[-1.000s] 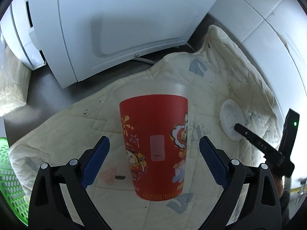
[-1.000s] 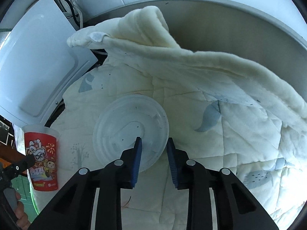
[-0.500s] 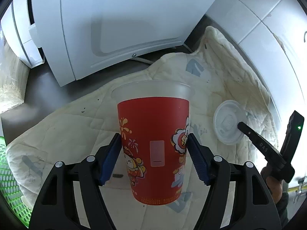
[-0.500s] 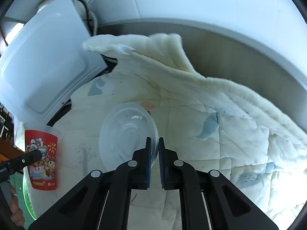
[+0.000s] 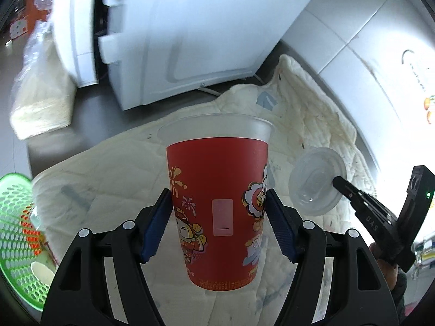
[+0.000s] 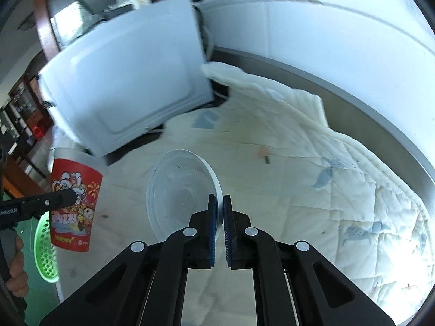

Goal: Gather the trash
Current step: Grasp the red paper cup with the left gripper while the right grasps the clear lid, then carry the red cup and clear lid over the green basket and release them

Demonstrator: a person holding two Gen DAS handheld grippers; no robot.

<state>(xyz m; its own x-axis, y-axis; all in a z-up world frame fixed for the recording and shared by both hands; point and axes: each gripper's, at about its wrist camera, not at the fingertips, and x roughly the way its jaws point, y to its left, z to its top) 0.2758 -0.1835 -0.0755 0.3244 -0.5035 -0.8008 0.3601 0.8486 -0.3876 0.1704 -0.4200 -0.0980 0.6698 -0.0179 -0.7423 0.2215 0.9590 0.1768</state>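
Note:
My left gripper [image 5: 218, 203] is shut on a red printed plastic cup [image 5: 217, 190] and holds it upright above the cream quilt [image 5: 312, 125]. The cup also shows in the right wrist view [image 6: 74, 201], lifted at the left. My right gripper [image 6: 219, 203] is shut on the rim of a clear plastic lid [image 6: 179, 187] and holds it tilted above the quilt [image 6: 299, 163]. The lid and the right gripper show at the right in the left wrist view [image 5: 316, 180].
A green perforated basket [image 5: 19, 233] with some trash in it sits at the lower left; it also shows in the right wrist view [image 6: 46, 247]. A white appliance [image 5: 190, 32] stands behind the quilt. A white wall [image 6: 339, 27] runs along the right.
My left gripper closed on the cup and lifted it. My right gripper closed on the lid's rim and raised it off the quilt, tilting it.

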